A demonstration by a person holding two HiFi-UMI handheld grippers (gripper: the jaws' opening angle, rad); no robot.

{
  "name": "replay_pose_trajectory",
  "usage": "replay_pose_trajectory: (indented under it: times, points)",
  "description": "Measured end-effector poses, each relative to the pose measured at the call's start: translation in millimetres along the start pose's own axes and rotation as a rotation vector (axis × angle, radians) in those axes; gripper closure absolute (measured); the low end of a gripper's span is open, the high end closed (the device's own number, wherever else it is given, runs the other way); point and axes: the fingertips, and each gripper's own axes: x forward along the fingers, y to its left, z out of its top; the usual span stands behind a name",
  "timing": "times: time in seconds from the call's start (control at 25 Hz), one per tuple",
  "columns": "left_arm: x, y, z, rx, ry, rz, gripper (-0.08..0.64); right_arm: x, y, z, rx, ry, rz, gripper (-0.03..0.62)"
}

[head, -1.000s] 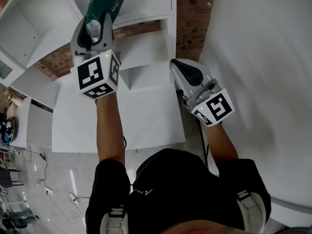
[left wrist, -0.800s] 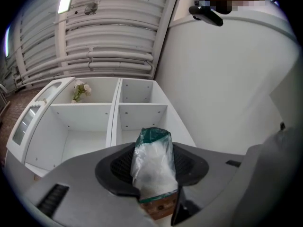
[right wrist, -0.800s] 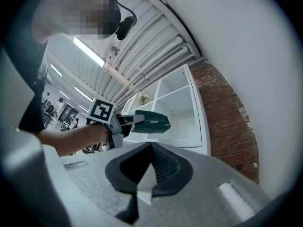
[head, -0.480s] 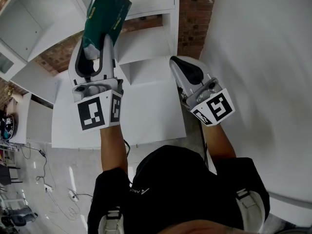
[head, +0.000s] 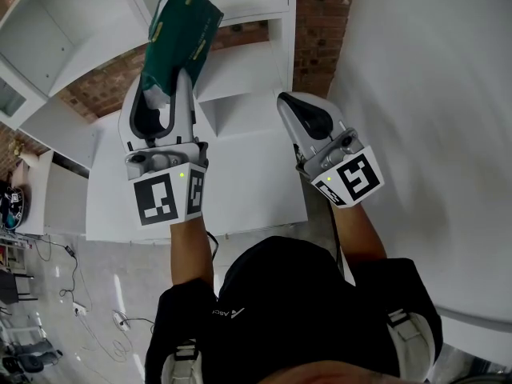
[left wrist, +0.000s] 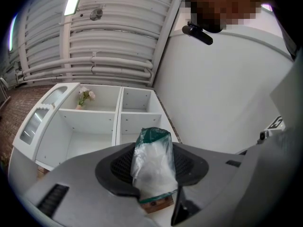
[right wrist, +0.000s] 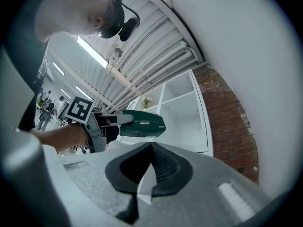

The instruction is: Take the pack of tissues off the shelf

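White shelving [head: 240, 174] with open square compartments fills the middle of the head view, standing against a red brick wall [head: 320, 30] that runs beside a plain white wall. The left gripper [head: 170, 86] is raised in front of the shelving, its jaws pinching the pack of tissues [head: 182, 34] by its lower end. The dark green pack sticks out past the jaw tips, in the air and clear of every compartment. In the left gripper view the pack's clear plastic end [left wrist: 152, 162] sits between the black pads. The right gripper [head: 308, 118] is held lower and to the side, its jaws pressed together at the tips on nothing. A small sprig of flowers [left wrist: 85, 97] stands in an upper compartment.
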Motion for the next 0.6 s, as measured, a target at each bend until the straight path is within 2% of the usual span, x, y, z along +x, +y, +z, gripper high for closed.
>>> replay_pose_trajectory:
  times: [0.6]
  points:
    - [-1.5,-2.9,5.8,-0.016,-0.006,-0.01,0.383,-6.2,-0.2,8.1,-0.009,0.007,-0.018,0.592]
